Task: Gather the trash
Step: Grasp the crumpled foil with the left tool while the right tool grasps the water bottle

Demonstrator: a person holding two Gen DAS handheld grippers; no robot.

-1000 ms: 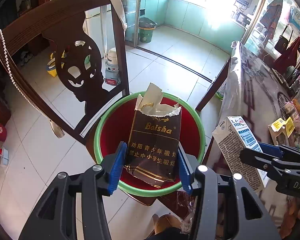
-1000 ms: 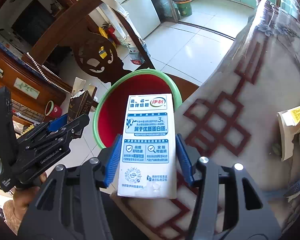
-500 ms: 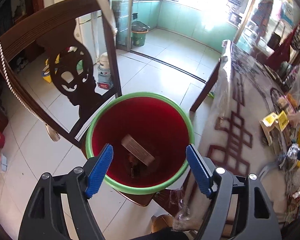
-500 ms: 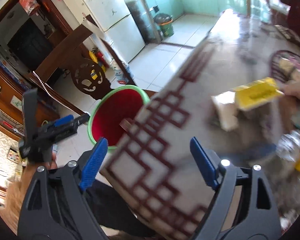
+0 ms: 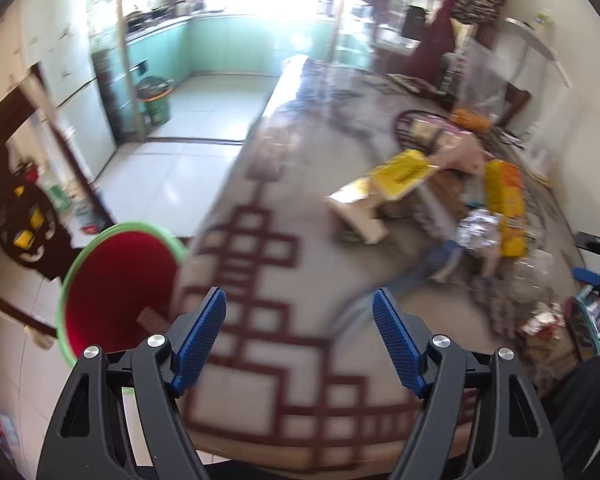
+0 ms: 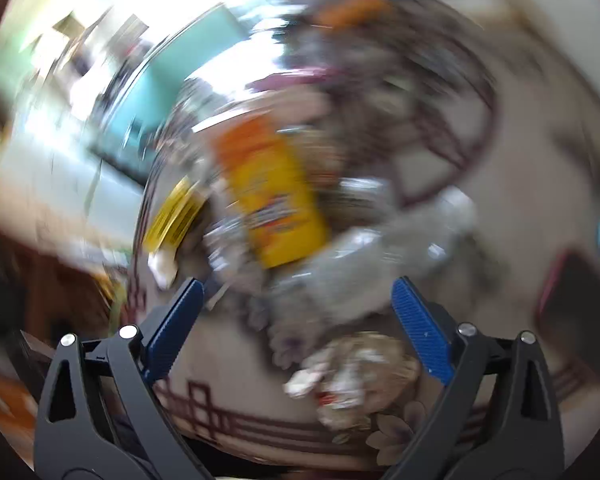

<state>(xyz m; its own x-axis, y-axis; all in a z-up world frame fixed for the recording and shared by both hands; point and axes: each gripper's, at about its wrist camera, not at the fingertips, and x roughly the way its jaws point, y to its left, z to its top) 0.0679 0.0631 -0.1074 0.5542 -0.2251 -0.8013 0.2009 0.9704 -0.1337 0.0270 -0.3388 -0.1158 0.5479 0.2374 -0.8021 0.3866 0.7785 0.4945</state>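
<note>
The red bin off the bench's left edge already holds a brown pack. Both grippers are empty: left gripper jaws wide, right gripper jaws have just been opening. Yellow boxes, foil and crumpled wrappers remain along the far right edge

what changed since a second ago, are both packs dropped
Yes. The left hand-held gripper let go of the brown cigarette pack, now in the red bin, and swung over the table. The right hand-held gripper, jaws just opening and empty, released the milk carton and moved to the trash pile. The bin stayed put.
</note>
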